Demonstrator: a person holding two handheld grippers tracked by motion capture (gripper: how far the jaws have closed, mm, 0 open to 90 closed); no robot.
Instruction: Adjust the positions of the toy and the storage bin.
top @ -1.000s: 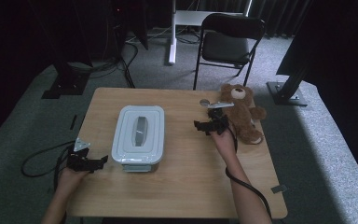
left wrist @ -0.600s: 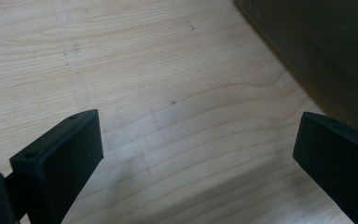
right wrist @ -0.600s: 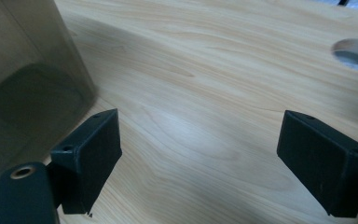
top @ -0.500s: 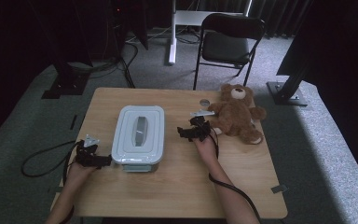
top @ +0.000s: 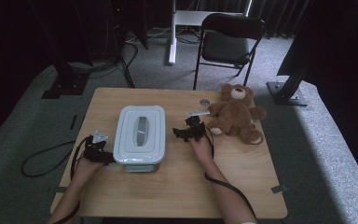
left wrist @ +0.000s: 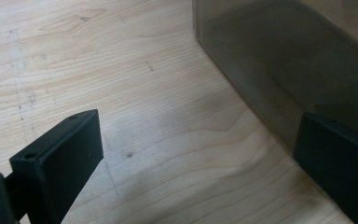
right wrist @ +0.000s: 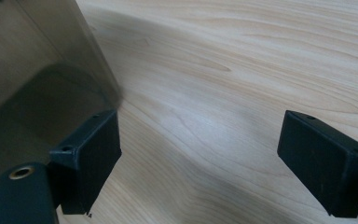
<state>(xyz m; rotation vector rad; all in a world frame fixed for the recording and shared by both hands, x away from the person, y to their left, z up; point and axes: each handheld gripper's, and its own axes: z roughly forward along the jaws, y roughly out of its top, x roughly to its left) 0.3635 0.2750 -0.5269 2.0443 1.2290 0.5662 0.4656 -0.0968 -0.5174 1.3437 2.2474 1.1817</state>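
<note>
Dark curtains and grey carpet ring the pale wooden table (top: 177, 191) at which I work, with a black folding chair (top: 227, 44) standing beyond its far edge. On the table's left half sits the lidded storage box (top: 140, 133), pale grey-white with a grey handle set into the lid, its long side running near to far.

My left gripper (top: 101, 156) lies low at the box's near left corner, just beside its wall, with my hand behind it and the cable looping off the table's left edge. In the left gripper view its two black jaws stand wide apart with nothing between them but bare wood; the box's translucent wall (left wrist: 279, 70) rises at the right, close to the right-hand jaw, though I cannot tell whether they touch.

My right gripper (top: 182, 132) sits to the right of the box, near its right wall, pointing leftward at it. In the right gripper view the jaws are likewise spread wide over bare table, and the box wall (right wrist: 37, 79) stands just beyond the left-hand jaw.

Farther right, a brown teddy bear (top: 235, 113) lies near the far right corner, close behind my right hand. A small round grey disc (top: 204, 101) rests just left of the bear.
</note>
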